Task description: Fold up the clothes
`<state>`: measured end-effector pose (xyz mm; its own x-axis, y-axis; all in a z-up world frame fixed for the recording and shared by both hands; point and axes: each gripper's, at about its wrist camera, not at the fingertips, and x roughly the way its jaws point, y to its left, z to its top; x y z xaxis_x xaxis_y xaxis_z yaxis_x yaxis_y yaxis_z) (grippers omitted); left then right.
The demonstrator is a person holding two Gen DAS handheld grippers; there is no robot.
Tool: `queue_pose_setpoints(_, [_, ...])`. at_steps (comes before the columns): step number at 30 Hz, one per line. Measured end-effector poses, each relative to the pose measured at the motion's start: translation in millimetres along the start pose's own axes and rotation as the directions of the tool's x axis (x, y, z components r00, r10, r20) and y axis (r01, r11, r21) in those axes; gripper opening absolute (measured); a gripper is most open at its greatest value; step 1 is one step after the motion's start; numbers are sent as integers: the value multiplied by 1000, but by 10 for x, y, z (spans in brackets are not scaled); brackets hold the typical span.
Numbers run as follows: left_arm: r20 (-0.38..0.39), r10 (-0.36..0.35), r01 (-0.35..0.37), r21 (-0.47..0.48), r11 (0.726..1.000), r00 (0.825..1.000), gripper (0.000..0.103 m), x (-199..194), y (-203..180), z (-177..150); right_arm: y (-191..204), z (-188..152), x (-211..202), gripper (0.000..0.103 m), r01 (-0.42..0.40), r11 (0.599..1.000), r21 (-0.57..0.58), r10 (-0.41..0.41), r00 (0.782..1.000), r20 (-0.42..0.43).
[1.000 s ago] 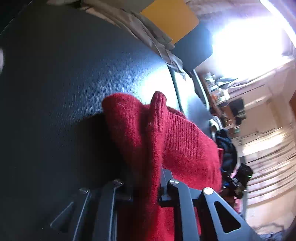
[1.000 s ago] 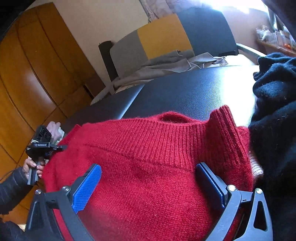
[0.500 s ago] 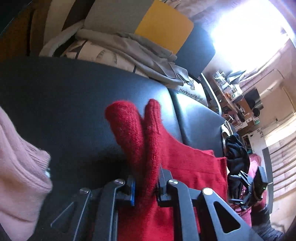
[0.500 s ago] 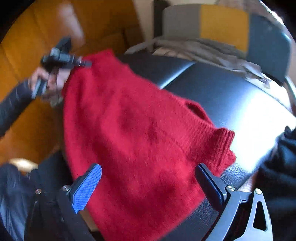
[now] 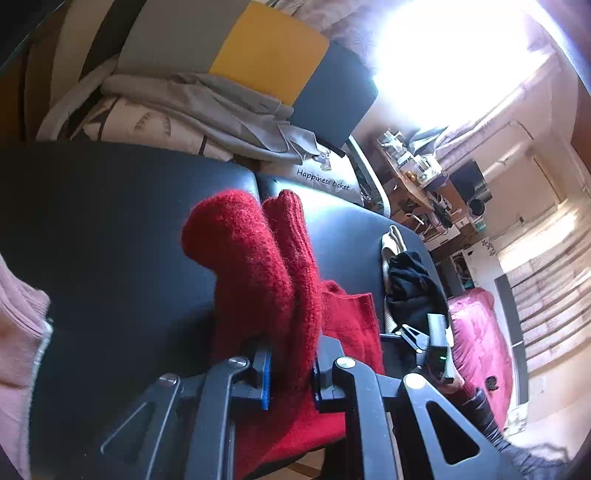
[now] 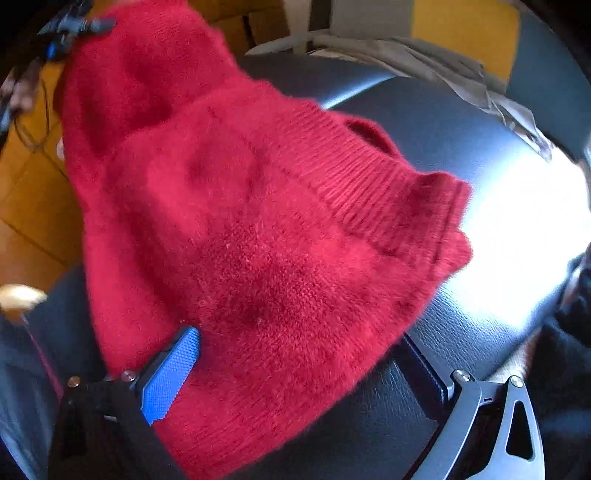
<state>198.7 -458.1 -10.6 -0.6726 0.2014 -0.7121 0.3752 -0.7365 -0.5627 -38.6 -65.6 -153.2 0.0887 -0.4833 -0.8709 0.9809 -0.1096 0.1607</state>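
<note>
A fuzzy red sweater (image 5: 258, 266) lies on the black padded table (image 5: 110, 240). My left gripper (image 5: 291, 365) is shut on a bunched fold of it and holds that part raised off the surface. In the right wrist view the sweater (image 6: 258, 221) slopes down from the left gripper (image 6: 74, 26) at the upper left, its ribbed hem toward the right. My right gripper (image 6: 295, 365) stands open and wide, with the sweater's lower part lying between its fingers; the blue pad (image 6: 170, 373) touches the knit, while the other finger stays apart. The left wrist view also shows the right gripper (image 5: 424, 339).
A pink garment (image 5: 18, 332) lies at the table's left edge and a black garment (image 5: 410, 288) at its right end. Grey clothes (image 5: 203, 99) are piled on a grey, yellow and dark chair (image 5: 269, 48) behind the table. A magenta blanket (image 5: 476, 332) lies beyond.
The left gripper has risen with the sweater's fold, lifting that side off the table. The right gripper has rolled and shifted, so the sweater now slopes across its view.
</note>
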Motion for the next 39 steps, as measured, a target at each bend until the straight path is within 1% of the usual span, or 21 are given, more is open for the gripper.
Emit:
queue_pose_setpoints(3, [5,-4,4,-38,999,1000,14,22,69,-1,87,36,-265,103,-23,999,-48,26,997,75])
queue_pose_setpoints(5, [11,-5,5,-57,998,1000,14,7,100,-10,197,81,-311,103,-52,993,-104,61,995,82])
queue_pose_setpoints(8, [26,-7,9,-56,998,1000,14,-86,39,-30,223,127,-156,103,-44,986,-159,49,998,30])
queue_pose_setpoints(11, [44,-35,37,-59,998,998,14,-171,-56,-37,65,72,133,103,-33,988,-152,21,997,-81])
queue_pose_setpoints(12, [52,-56,59,-63,996,997,14,-198,-106,-44,28,13,252,103,9,982,-190,-30,993,-111])
queue_pose_setpoints(13, [59,-82,86,-67,994,995,14,-212,-164,-52,6,-26,256,103,12,978,-209,-30,996,-83])
queue_pose_setpoints(15, [67,-122,126,-62,990,990,14,-197,-328,-64,-71,-62,230,103,-11,986,-164,4,999,-46])
queue_pose_setpoints(20, [54,-223,226,-57,972,973,14,61,-810,-67,-95,-209,202,103,12,992,-126,-6,999,48])
queue_pose_setpoints(22, [41,-260,262,-62,963,965,14,248,-1001,-57,-113,-252,192,103,16,994,-110,-8,997,77])
queue_pose_setpoints(24, [18,-280,281,-69,957,960,14,480,-1173,-52,-135,-289,183,103,19,995,-93,-9,995,103])
queue_pose_setpoints(27, [-39,-294,290,-89,953,955,14,901,-1372,-79,-161,-384,145,103,19,997,-75,-8,990,141])
queue_pose_setpoints(31, [-121,-294,279,-129,952,948,14,1533,-1540,-138,-224,-462,114,103,7,998,-57,3,984,179])
queue_pose_setpoints(34, [-160,-302,277,-162,947,940,14,1934,-1613,-176,-273,-539,71,103,3,999,-53,7,982,189])
queue_pose_setpoints(38, [-215,-253,219,-169,961,943,15,2396,-1653,-280,-321,-596,44,103,-2,999,-48,12,980,201])
queue_pose_setpoints(39, [-238,-240,201,-177,963,941,15,2516,-1649,-318,-332,-611,37,103,-3,999,-47,13,979,204])
